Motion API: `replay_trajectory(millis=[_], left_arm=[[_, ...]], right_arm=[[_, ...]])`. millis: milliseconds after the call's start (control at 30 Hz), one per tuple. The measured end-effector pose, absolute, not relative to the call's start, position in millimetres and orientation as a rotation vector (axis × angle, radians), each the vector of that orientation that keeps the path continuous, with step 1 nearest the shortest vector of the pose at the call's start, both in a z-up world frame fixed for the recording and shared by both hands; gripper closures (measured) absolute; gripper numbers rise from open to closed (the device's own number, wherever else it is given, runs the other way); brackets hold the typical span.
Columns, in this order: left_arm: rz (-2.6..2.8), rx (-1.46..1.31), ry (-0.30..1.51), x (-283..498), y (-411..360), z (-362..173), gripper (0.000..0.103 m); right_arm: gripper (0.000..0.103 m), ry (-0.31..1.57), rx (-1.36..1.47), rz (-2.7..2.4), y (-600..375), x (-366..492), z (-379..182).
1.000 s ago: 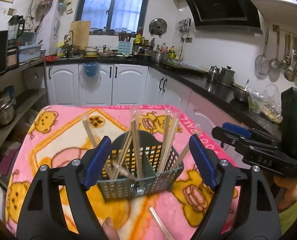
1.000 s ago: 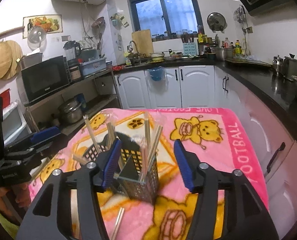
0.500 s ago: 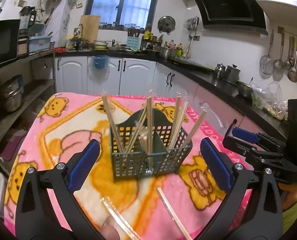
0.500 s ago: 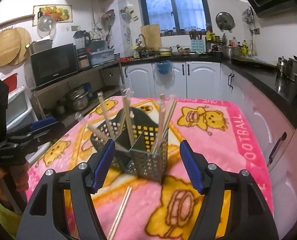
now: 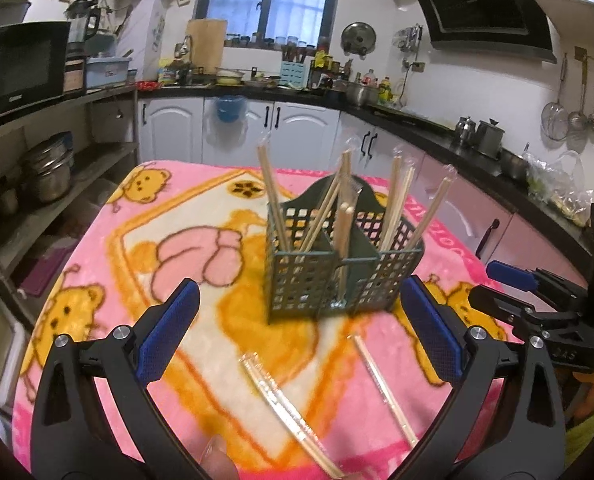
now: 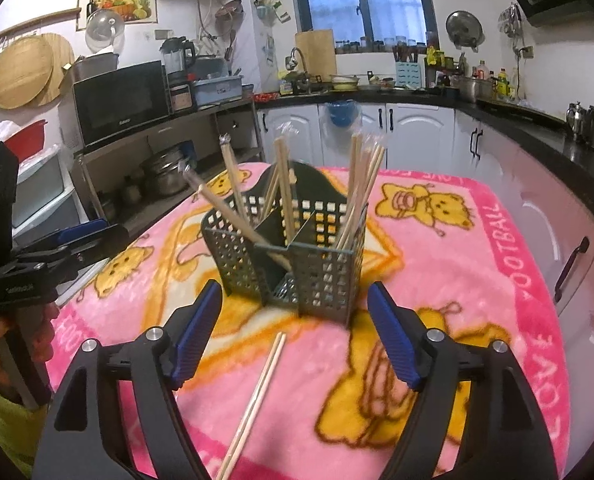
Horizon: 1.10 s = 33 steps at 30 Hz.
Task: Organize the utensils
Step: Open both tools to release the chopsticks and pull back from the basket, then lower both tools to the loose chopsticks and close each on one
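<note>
A dark mesh utensil caddy (image 5: 339, 268) holding upright chopsticks (image 5: 271, 196) stands mid-blanket (image 5: 169, 216). Two loose pairs (image 5: 285, 396) lie before it. Left gripper (image 5: 297, 340) is wide open, empty; right gripper (image 6: 297, 340) is opening, empty.

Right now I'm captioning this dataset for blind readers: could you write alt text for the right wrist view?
A dark perforated utensil caddy holding upright wrapped chopsticks stands on a pink teddy-bear blanket. The right gripper, jaws opening and empty, frames one loose chopstick pair lying on the blanket in front of the caddy.
</note>
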<state>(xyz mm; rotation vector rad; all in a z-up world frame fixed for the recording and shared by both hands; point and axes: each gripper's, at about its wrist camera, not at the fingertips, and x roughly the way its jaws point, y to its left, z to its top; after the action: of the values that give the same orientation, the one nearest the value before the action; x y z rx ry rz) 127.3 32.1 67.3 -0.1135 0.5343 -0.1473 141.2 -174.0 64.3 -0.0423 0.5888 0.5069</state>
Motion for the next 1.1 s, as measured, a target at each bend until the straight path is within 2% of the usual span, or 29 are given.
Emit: replay_trajectory(millis=[800, 867, 933, 1100], left_arm=[[-0.081, -0.231, 0.748, 147, 72, -17, 0.011], [-0.093, -0.235, 0.764, 150, 71, -22, 0.016], [-0.107, -0.241, 0.791, 155, 70, -30, 0.026], [-0.142, -0.272, 0.845, 164, 68, -46, 0.042]], right_arm=[[0.031, 0.749, -0.118, 0.569, -130, 156, 3], [0.031, 0.762, -0.118, 0.567, -128, 159, -3], [0.033, 0.779, -0.117, 0.567, -127, 163, -8], [0.037, 0.817, -0.126, 0.566, -121, 171, -21]])
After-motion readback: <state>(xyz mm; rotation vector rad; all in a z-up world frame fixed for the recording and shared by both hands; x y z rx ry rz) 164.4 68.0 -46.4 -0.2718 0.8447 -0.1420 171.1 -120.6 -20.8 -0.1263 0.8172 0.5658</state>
